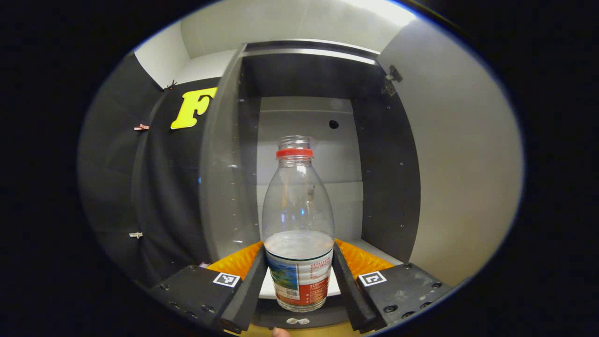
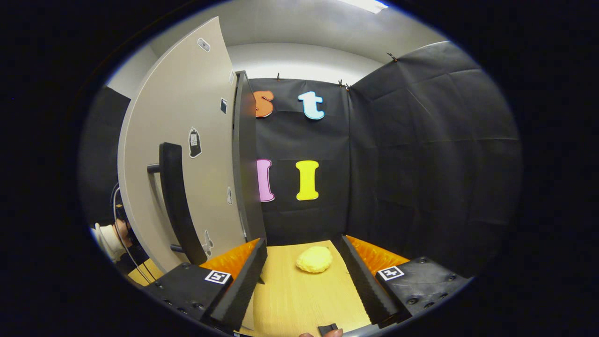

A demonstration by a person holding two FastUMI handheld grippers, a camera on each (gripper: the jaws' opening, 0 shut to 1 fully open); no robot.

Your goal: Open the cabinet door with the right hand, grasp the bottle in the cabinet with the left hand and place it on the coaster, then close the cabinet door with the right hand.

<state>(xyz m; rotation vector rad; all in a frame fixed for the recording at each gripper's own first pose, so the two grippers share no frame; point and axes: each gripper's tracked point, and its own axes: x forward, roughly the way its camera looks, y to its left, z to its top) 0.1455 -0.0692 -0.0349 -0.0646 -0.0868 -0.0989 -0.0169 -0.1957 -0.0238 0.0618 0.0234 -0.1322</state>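
In the left gripper view, the left hand-held gripper (image 1: 299,281) has its two fingers set on either side of the bottle (image 1: 298,224), low on the labelled part; the fingers appear to press on both flanks, so I judge it pinched on the bottle, though contact on each side is hard to confirm. The bottle stands upright, long axis vertical, straight ahead between the fingers, with a red neck ring and no cap seen, and a little liquid at the bottom. It sits at the front of the cabinet (image 1: 383,187) on the pale shelf, with the cabinet door (image 1: 463,154) swung wide to the side. The next move likely turns on drawing the bottle straight out toward the camera while keeping it upright. In the right gripper view, the right hand-held gripper (image 2: 302,281) is spread and holds nothing, hanging over the wooden desk (image 2: 299,299). A yellow coaster (image 2: 314,259) lies on the desk ahead between its fingers. The open door's handle (image 2: 175,201) stands near, off its left finger.
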